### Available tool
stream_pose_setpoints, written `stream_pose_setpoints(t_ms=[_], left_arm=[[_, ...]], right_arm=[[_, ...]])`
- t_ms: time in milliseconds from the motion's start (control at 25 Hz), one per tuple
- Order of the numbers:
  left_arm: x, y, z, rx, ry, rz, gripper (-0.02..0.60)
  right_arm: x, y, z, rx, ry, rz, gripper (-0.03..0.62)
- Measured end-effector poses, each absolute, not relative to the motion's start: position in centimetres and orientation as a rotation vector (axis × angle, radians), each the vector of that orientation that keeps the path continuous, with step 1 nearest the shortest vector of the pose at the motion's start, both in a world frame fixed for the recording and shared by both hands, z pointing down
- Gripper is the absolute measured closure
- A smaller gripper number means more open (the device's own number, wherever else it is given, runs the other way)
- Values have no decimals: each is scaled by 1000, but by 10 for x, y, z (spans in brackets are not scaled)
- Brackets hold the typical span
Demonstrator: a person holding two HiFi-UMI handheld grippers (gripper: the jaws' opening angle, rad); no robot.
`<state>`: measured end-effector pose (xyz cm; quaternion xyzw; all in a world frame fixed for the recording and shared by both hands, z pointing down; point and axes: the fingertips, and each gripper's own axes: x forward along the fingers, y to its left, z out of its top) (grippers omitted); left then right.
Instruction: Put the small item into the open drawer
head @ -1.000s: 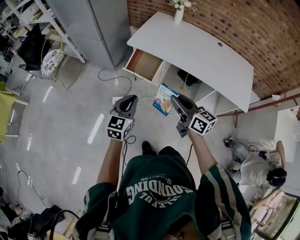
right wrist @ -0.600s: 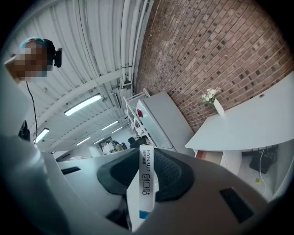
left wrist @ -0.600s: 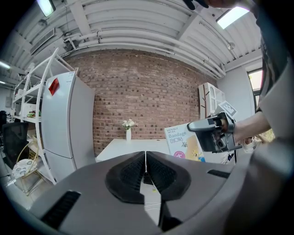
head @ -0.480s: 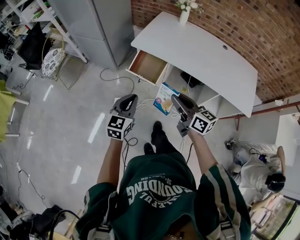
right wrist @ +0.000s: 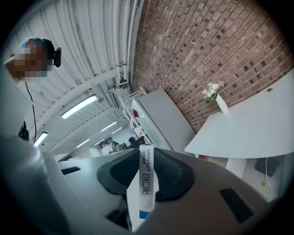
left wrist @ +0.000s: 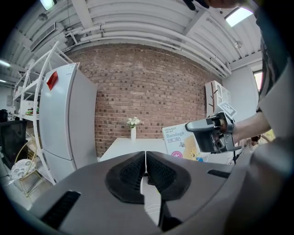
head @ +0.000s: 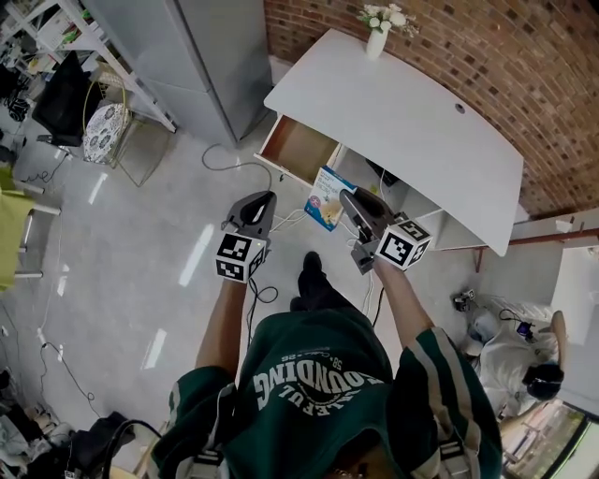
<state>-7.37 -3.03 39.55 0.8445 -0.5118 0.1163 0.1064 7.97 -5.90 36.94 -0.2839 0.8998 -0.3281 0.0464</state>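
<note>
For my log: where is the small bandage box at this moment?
In the head view, the white-and-blue cardboard bandage box is held by the right gripper, just short of the open drawer of the white desk.

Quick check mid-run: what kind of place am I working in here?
Probably a lab or workshop staged as a room: a white desk with an open drawer against a brick wall, loose cables on the floor, metal shelving nearby.

— Where's the box (head: 327, 198)?
— Gripped in the right gripper's (head: 350, 198) jaws; the open drawer (head: 298, 150) lies just beyond them, pulled from the white bench (head: 412, 103).
— And the left gripper (head: 263, 198)?
— Its jaws are left of the box, short of the drawer.
</note>
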Motion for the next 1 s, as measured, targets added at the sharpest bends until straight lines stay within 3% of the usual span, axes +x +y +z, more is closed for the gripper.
stream_pose_setpoints(t_ms=[1000], left_arm=[[-91, -129, 417, 2371, -1586, 416, 561]], right_arm=[[63, -182, 411, -796, 2757, -1123, 483]])
